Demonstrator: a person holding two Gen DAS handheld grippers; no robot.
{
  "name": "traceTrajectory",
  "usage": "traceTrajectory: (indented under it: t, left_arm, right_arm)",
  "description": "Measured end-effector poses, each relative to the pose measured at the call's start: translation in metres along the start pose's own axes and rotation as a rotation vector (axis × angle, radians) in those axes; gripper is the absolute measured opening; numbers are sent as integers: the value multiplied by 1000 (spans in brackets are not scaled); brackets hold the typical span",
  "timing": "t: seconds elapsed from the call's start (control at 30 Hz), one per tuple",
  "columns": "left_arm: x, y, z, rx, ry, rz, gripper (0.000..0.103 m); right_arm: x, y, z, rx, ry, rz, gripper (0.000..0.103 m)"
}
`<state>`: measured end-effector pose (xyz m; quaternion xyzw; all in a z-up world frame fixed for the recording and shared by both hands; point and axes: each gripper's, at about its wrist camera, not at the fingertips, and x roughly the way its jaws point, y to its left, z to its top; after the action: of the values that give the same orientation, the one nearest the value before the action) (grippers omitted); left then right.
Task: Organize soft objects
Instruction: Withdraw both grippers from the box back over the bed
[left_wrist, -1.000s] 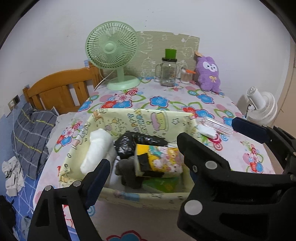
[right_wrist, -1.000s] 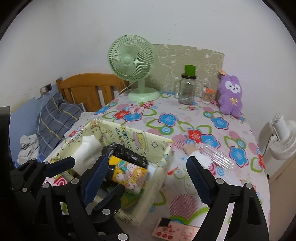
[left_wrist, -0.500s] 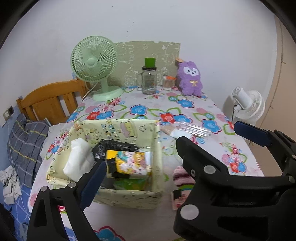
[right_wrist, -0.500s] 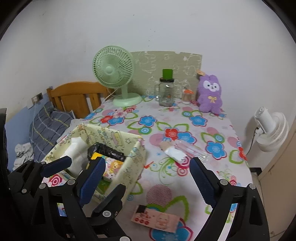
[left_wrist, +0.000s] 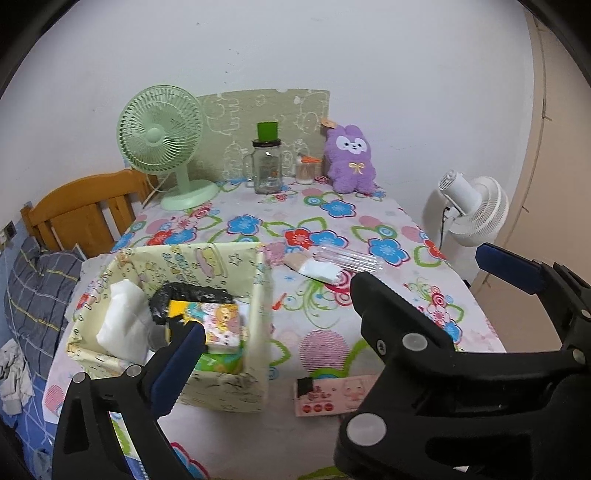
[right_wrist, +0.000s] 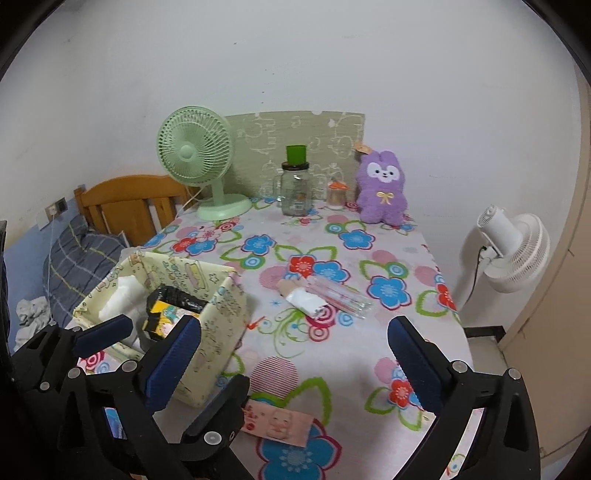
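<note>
Left wrist view: left gripper (left_wrist: 347, 291) has its jaws wide apart, just opened further, with nothing between them. The fabric basket (left_wrist: 258, 295) stands ahead on its left finger's side, already holding a white soft roll (left_wrist: 122, 321) and a printed tissue pack (left_wrist: 221, 325). A flat pink packet (left_wrist: 334, 395) lies beside the basket, between the fingers (probably the next thing).

Right wrist view: right gripper (right_wrist: 295, 362) is also spread, newly widened, empty. The pink packet (right_wrist: 280, 422) lies low between its fingers, long axis across, nearer to this hand. A glossy wrapped white bundle (right_wrist: 306, 300) lies further ahead.
</note>
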<state>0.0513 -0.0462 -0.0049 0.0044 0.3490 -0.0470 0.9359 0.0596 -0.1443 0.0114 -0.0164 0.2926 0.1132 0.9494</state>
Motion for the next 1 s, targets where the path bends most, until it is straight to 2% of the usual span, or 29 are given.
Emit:
traceTrajectory:
  t: [0.4,0.73,1.0]
  left_arm:
    - [6,-30,-13,46,13,-64,103]
    - [26,-43,-34,54,82,-74,103]
    - [44,-53,-51,72,133,-77,103]
  right_arm:
    - [-6,-26,-20,20,14,-47,103]
    - [7,-39,-44,11,61,-57,103]
    - [23,-47,-65,18,100,-29,103]
